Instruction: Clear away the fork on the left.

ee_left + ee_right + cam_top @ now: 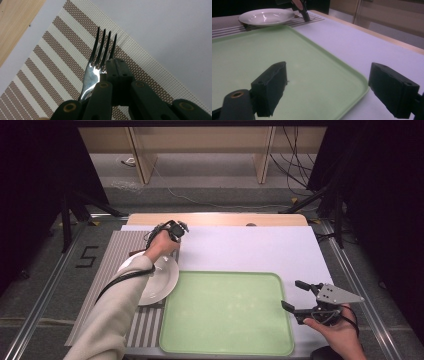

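A metal fork (100, 57) is clamped between the jaws of my left gripper (117, 67), its tines pointing away just above a brown-and-cream striped placemat (52, 65). In the high view the left gripper (175, 236) is at the placemat's far right corner, just beyond a white plate (159, 281). My right gripper (292, 295) is open, its jaws spread wide at the right edge of an empty green tray (227, 312). In the right gripper view, that gripper (332, 87) has nothing between its jaws.
The plate (265, 15) rests on the striped placemat (112, 255) left of the tray (287, 50). A small dark brown item (134, 253) pokes out by the plate's far left rim. A white sheet (250, 250) covers the wooden table beyond and right of the tray.
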The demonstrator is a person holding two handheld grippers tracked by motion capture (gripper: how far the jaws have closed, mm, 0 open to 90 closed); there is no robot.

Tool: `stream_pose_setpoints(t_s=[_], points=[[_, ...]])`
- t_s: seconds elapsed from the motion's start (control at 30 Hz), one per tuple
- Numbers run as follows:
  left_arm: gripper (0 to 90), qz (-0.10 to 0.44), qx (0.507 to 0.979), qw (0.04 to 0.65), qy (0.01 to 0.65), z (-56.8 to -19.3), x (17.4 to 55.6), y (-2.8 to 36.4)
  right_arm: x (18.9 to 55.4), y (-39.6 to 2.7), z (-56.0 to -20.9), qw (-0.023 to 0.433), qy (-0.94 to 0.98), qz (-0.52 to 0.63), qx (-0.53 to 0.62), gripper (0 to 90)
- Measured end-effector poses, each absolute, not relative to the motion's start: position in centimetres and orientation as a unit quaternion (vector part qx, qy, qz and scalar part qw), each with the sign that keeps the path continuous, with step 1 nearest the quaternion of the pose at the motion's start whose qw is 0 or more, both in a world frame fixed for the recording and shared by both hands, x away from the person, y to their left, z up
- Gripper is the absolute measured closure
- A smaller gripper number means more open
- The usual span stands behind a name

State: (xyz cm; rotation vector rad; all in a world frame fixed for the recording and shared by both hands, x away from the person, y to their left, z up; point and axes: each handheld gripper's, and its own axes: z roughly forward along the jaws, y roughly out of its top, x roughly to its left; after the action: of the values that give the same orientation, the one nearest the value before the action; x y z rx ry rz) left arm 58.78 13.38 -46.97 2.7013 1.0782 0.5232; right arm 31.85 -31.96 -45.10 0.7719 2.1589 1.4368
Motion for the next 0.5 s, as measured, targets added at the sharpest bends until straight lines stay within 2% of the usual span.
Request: stream_pose_setpoints(t_s=[0.5], points=[[89.5, 0.181, 0.907, 0.103, 0.366, -47.07, 59.08, 13.53, 31.86, -31.94, -45.1, 0.216, 0.779, 0.518, 0.279, 16.5]])
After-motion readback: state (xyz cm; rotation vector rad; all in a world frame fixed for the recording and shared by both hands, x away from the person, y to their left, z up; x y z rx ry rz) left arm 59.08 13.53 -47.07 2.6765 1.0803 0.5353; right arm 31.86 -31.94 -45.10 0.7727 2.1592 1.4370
